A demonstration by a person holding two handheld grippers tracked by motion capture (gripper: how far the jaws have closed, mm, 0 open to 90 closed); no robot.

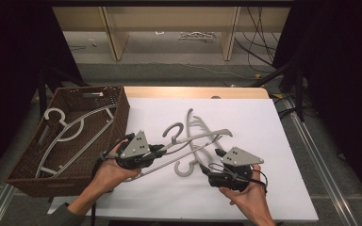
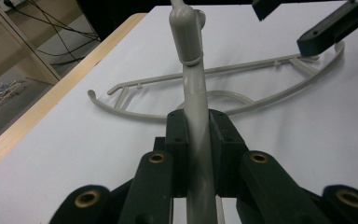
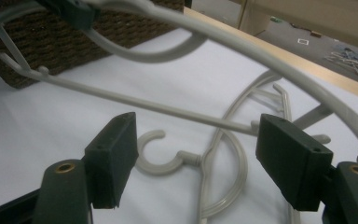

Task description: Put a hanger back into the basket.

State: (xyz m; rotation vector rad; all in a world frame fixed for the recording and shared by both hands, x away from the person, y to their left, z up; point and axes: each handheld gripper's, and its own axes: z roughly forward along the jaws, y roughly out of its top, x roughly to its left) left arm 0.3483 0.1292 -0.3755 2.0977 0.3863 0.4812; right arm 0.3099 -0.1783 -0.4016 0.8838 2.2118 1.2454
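Grey hanger (image 2: 193, 88) clamped in left tongs (image 2: 196, 140), right tongs (image 3: 205, 158) apart

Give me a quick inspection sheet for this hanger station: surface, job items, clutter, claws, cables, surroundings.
Surface: white table top, wooden edge at far side.
Job's things: grey lifted hanger; flat hanger lying under it; wicker basket at left with more hangers inside.
Clutter: nothing seen.
Claws: left claw clamped on the lifted hanger's arm; right claw open, above the flat hanger's hook.
Cables: loose cables on floor beyond the table.
Surroundings: wooden shelf legs, dark curtains.
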